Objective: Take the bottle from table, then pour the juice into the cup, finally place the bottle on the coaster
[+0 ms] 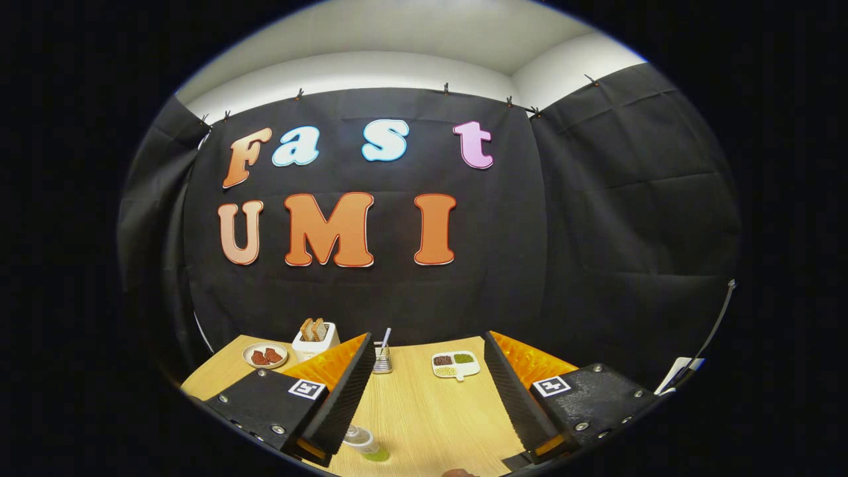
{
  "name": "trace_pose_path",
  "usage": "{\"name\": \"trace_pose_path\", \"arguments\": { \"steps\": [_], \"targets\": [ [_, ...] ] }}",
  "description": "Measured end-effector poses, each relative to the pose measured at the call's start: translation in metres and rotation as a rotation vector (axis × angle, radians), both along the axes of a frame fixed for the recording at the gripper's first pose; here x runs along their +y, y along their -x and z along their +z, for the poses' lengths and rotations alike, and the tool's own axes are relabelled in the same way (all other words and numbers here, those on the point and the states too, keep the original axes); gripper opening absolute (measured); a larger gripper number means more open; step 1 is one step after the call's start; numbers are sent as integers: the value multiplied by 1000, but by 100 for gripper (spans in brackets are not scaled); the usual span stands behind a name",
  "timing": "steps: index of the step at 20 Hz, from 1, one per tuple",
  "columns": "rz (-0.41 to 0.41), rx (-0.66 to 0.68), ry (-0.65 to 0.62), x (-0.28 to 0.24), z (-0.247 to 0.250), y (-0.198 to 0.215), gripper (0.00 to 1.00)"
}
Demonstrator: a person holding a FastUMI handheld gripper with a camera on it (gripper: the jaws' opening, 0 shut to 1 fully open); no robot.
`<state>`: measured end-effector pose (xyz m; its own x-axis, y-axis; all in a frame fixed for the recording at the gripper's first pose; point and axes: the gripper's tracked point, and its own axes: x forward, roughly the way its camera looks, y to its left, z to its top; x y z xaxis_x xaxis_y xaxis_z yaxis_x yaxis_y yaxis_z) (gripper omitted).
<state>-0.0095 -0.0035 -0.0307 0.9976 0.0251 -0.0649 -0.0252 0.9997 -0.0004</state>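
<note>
Tongs (424, 391) are spread wide over the table (424, 424), gripping nothing. The bottle (364, 442) stands low between the fingers, right beside the left one, with green juice inside. Beyond the tips sit a wire holder (382, 359) and a sectioned dish (455, 364); past the left finger, a toaster (315, 339) and a plate (265, 356).
</note>
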Motion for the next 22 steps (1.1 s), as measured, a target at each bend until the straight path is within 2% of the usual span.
{"name": "trace_pose_path", "arguments": {
  "steps": [12, 22],
  "targets": [
    [8, 14, -6, 2, -15, 3, 98],
    [154, 121, 68, 66, -85, 23, 98]
  ]
}}
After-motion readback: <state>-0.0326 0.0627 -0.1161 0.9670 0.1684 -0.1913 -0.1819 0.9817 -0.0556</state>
